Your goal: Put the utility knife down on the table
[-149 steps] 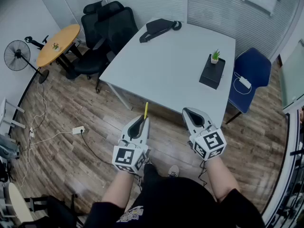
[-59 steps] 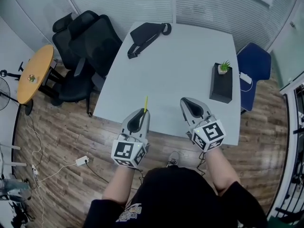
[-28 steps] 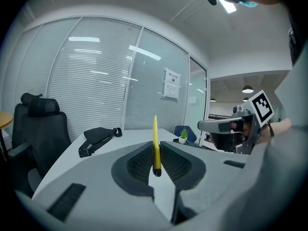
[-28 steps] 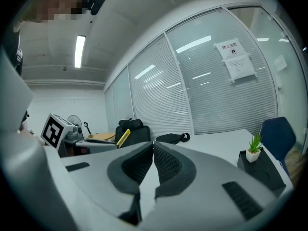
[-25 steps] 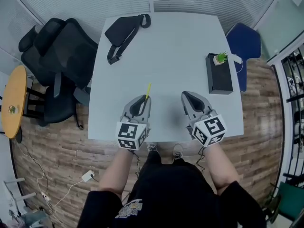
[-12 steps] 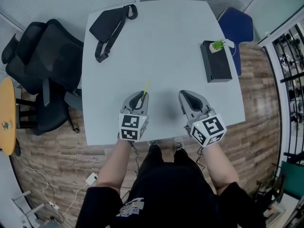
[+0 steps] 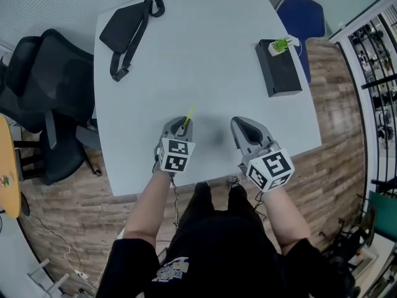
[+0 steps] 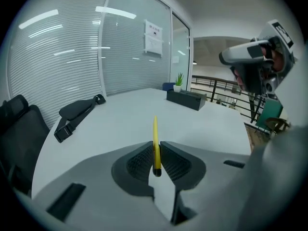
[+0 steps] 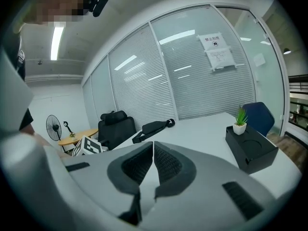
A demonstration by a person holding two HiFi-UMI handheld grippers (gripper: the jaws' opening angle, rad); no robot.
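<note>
A thin yellow utility knife (image 8: 155, 137) stands on edge between the pads of my left gripper (image 8: 155, 147), which is shut on it. The knife's front end sticks out past the jaws over the white table (image 8: 202, 129). In the head view the left gripper (image 7: 180, 126) hangs over the table's near part, tilted down, with the yellow knife (image 7: 188, 112) pointing away from me. My right gripper (image 7: 243, 128) hovers beside it to the right. In the right gripper view the right gripper (image 9: 153, 150) has its jaws together with nothing between them.
A black sling bag (image 7: 124, 30) lies at the table's (image 7: 205, 48) far left. A black box (image 7: 282, 73) with a small potted plant (image 7: 278, 45) sits at the far right. Black office chairs (image 7: 43, 110) stand left of the table, a blue chair (image 7: 304, 17) at the far right corner.
The left gripper has sunk toward the tabletop and tipped further down, still holding the knife. The right gripper has dropped a little. The table now fills more of the head view.
</note>
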